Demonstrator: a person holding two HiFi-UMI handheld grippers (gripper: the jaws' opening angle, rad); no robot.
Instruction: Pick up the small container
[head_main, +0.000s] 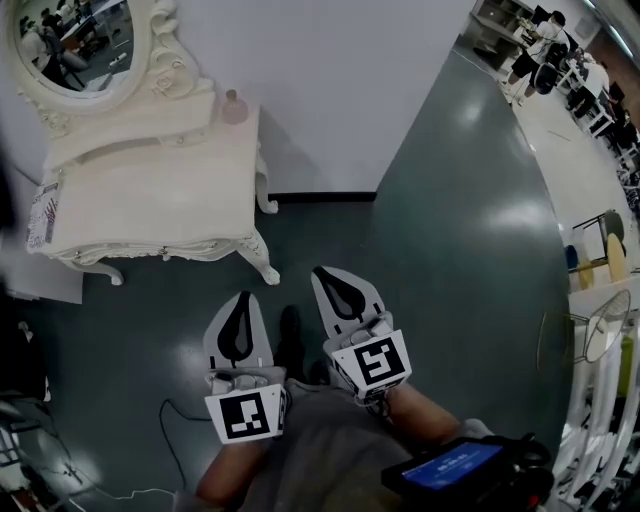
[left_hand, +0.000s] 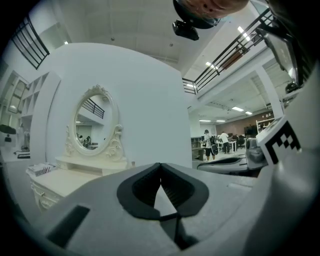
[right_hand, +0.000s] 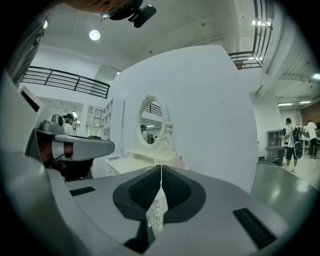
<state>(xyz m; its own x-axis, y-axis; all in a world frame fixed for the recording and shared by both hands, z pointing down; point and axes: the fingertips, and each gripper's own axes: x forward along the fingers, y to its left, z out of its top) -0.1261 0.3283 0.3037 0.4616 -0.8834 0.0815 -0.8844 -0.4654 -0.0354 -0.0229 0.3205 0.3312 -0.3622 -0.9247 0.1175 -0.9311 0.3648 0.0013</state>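
The small pink container (head_main: 234, 107) stands on the back right corner of a white dressing table (head_main: 150, 190), beside the oval mirror (head_main: 75, 40). It shows faintly as the container (right_hand: 180, 160) in the right gripper view. Both grippers hang low over the dark floor, well short of the table and close to the person's body. My left gripper (head_main: 242, 297) is shut with nothing between its pads, as is the left gripper (left_hand: 160, 166) in its own view. My right gripper (head_main: 326, 272) is likewise shut and empty, its pads meeting at the right gripper (right_hand: 161, 168).
A printed booklet (head_main: 42, 215) lies at the table's left end. A thin cable (head_main: 175, 440) trails over the floor at lower left. A device with a blue screen (head_main: 455, 468) sits at the person's waist. People (head_main: 545, 50) and chairs (head_main: 600, 235) stand far right.
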